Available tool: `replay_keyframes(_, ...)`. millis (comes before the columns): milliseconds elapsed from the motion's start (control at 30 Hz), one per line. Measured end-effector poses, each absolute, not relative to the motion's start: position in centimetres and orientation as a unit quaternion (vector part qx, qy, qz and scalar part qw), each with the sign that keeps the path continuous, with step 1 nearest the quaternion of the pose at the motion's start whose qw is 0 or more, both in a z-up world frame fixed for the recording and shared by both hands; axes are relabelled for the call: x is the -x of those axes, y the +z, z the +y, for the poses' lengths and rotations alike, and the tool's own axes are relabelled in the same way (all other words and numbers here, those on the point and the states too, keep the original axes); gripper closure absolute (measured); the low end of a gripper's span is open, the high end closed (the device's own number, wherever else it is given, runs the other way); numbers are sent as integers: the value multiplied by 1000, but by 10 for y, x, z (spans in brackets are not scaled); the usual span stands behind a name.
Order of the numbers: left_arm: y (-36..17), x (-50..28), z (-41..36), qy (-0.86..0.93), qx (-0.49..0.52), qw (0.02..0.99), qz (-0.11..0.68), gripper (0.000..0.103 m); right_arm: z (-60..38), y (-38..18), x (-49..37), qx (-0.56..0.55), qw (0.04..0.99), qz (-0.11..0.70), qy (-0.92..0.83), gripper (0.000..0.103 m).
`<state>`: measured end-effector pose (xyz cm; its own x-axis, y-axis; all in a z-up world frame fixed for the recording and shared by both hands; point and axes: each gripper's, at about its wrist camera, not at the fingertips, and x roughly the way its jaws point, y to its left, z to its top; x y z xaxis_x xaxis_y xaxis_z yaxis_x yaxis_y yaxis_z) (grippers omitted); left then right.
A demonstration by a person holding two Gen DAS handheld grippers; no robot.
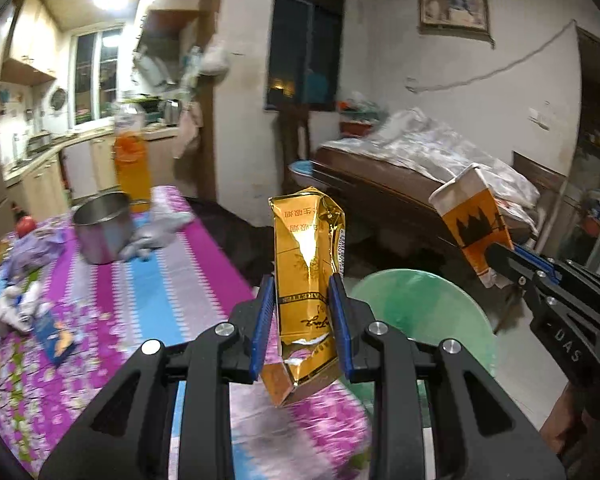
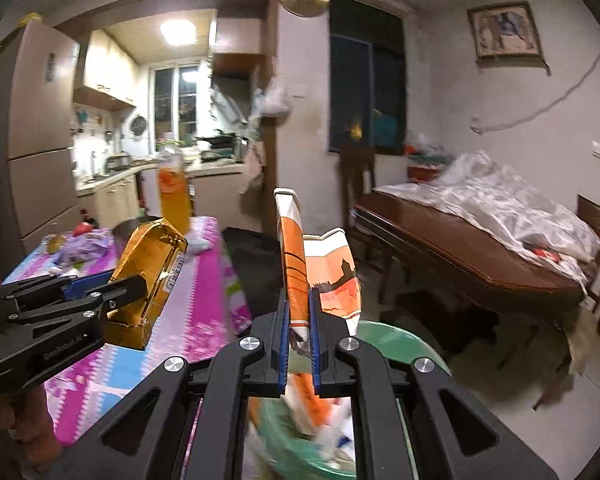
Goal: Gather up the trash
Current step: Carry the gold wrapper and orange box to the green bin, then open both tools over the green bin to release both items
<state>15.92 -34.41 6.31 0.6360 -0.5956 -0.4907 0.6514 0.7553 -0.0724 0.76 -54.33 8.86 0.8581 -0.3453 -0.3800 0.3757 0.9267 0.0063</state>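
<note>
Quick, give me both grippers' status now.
Left gripper: closed on the gold cigarette pack.
Right gripper: closed on the orange-and-white pack.

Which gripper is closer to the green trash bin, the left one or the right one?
Right. The right gripper, shut on the orange-and-white carton, is over the green trash bin. The left gripper, shut on the gold cigarette pack, is over the table edge beside it.

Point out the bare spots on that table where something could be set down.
On the table, the open stretch is the blue and pink striped middle, between the steel pot and the left hand-held gripper holding the gold pack. The far left side is crowded: purple wrapper, crumpled tissues, blue box.
</note>
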Motion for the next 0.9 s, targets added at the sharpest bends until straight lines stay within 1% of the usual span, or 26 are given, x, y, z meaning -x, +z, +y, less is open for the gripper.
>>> replay_keyframes(167,45,-162,-389,-389,-64,875,281,77,-593,63,-8,-62,949,227,-212,94)
replay_keyframes(467,3,-177,-449,-409,-80,843,341,77,-638,12,-29,-92,925,284,-234,94)
replay_keyframes(733,-24,-184,-465,-403,-96,834,364,77,-653,-27,-41,-116,912,316,-233,94)
replay_keyframes(900,-26,-185,-471,-404,-97,832,368,76,-652,-32,-46,-119,911,319,-233,94)
